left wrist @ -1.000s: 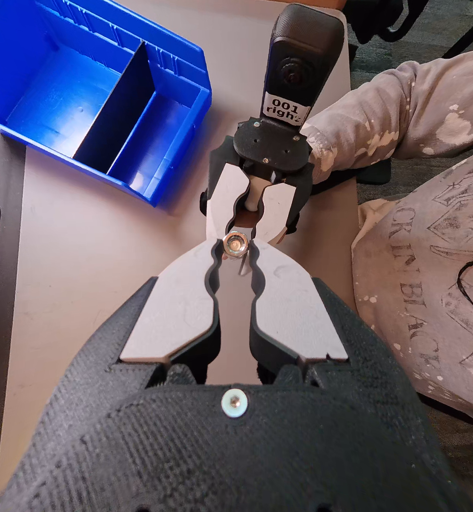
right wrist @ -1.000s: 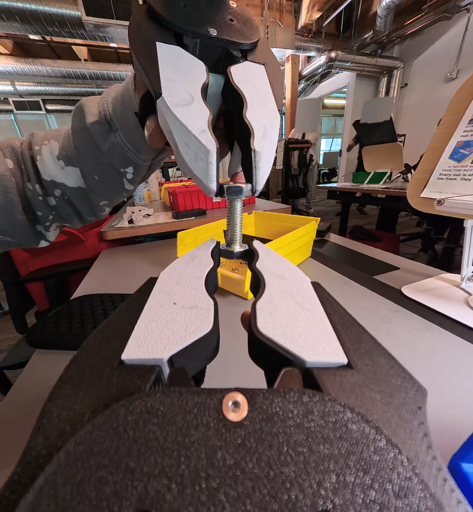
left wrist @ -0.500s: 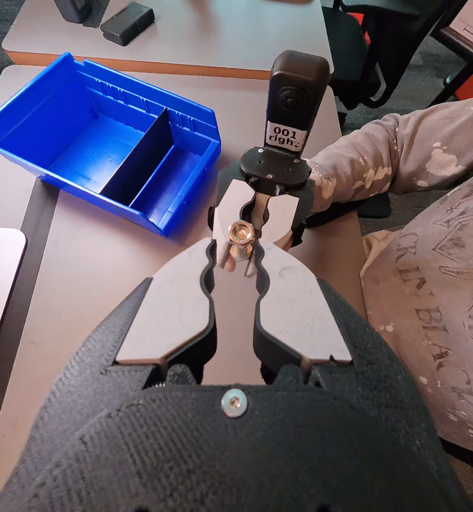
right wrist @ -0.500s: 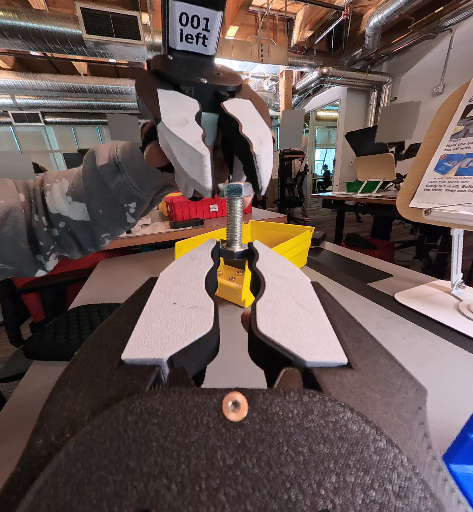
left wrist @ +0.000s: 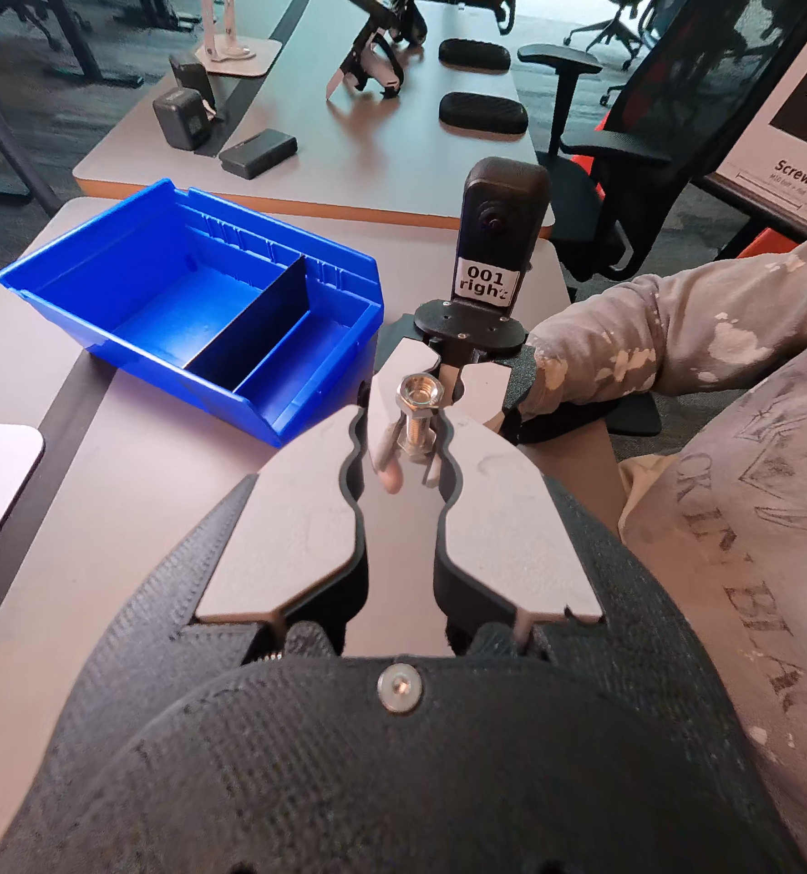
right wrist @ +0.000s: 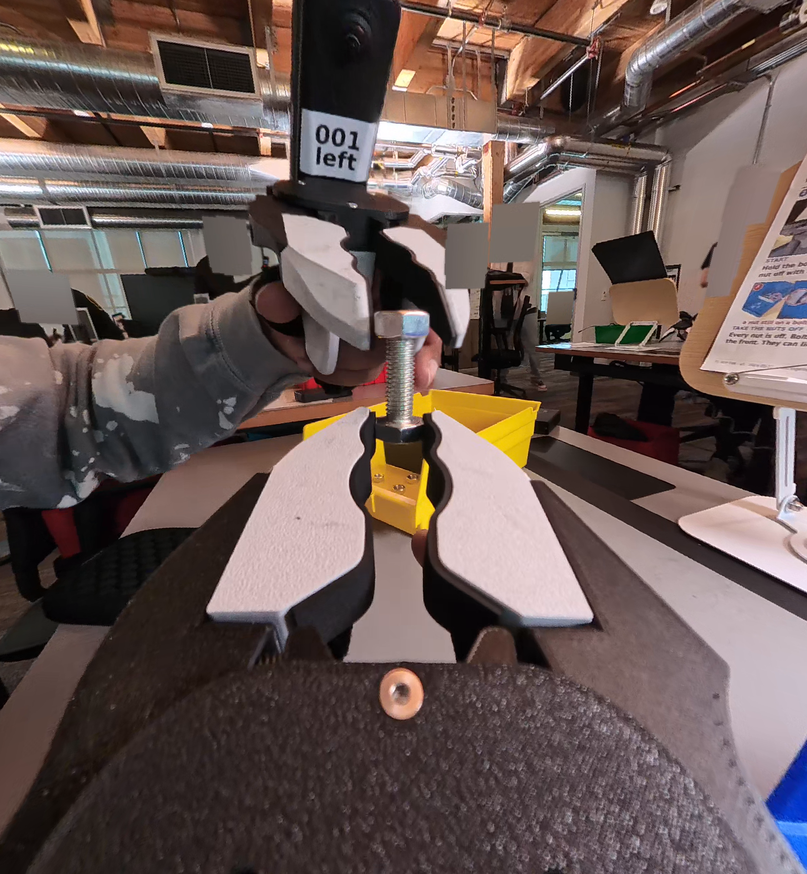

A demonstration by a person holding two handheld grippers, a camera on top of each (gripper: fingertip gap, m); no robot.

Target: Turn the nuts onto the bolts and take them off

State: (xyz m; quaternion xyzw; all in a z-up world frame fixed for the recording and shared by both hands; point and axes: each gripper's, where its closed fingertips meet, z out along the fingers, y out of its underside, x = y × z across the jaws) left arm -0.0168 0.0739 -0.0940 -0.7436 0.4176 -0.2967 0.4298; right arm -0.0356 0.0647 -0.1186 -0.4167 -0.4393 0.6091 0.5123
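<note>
A silver bolt (right wrist: 400, 373) stands upright, with a hex nut (right wrist: 401, 324) at its top end. My right gripper (right wrist: 399, 421) is shut on the bolt's lower hex end and holds it above the grey table. In the left wrist view, the right gripper (left wrist: 406, 468) comes in from the far side with the bolt (left wrist: 415, 425) and the nut (left wrist: 419, 388) on top. My left gripper (left wrist: 401, 416) is open; its tips are apart, a little back from the nut. In the right wrist view, the left gripper (right wrist: 392, 345) hangs above and behind the nut.
An empty blue bin (left wrist: 179, 293) with a dark divider sits to the left of the bolt. A yellow bin (right wrist: 486, 416) holding small nuts (right wrist: 396, 482) stands behind it. An instruction sheet on a white stand (right wrist: 779, 293) is at the right. A second table and chairs stand beyond. My left and right fingertips are right by each other.
My left gripper let go of the nut at the bolt's top, opened a little, and pulled up and back. The right gripper kept holding the bolt upright.
</note>
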